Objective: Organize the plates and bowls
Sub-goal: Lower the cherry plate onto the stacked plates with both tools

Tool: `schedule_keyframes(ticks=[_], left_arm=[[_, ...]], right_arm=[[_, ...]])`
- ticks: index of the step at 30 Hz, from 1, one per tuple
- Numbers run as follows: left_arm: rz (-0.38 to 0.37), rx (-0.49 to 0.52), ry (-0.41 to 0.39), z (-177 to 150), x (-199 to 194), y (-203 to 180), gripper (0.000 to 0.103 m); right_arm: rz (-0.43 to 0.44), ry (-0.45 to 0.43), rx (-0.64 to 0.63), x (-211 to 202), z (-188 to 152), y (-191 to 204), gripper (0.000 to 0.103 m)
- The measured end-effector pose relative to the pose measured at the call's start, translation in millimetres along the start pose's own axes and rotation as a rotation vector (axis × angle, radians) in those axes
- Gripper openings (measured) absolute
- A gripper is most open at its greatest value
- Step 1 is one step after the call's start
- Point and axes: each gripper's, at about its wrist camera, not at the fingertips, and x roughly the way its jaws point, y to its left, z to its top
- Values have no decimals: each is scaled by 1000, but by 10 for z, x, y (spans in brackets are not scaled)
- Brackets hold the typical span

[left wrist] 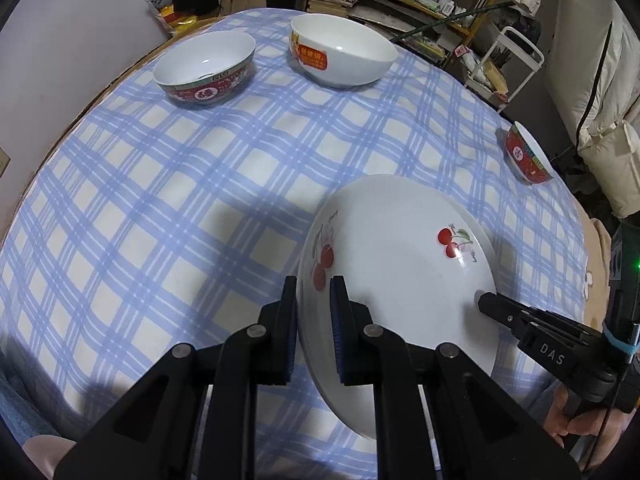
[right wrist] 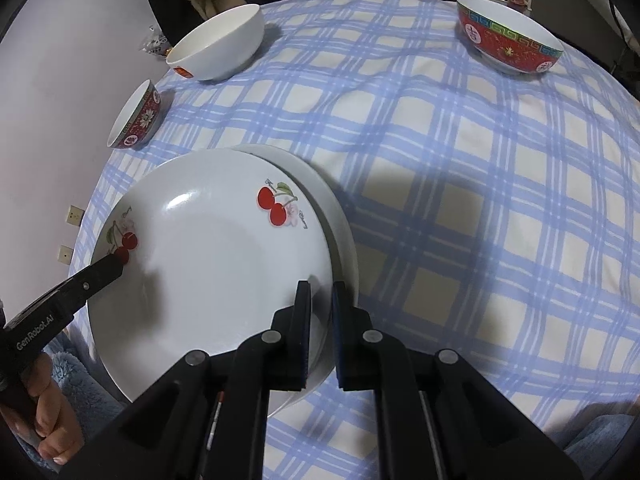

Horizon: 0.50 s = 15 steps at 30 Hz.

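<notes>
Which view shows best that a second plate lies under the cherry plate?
The right wrist view: a plain white plate shows as a crescent beyond the cherry plate. In the left wrist view the cherry plate is seen tilted, and no lower plate can be made out.

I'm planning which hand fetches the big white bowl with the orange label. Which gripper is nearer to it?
Left. The left gripper, at the cherry plate's left rim, is on the white bowl's side; the right gripper is at the opposite rim, farther away.
</notes>
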Motion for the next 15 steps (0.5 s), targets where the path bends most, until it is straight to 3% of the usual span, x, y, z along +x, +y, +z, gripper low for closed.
schedule_keyframes(ticks=[10,15], left_arm=[[-4,-19,31,-24,66,45,13],[12,-3,39,-55,82,27,13]], right_arm=[[-66,-17,-62,6,-3,118,11],[-53,-19,-40,-8,-12,78,11]])
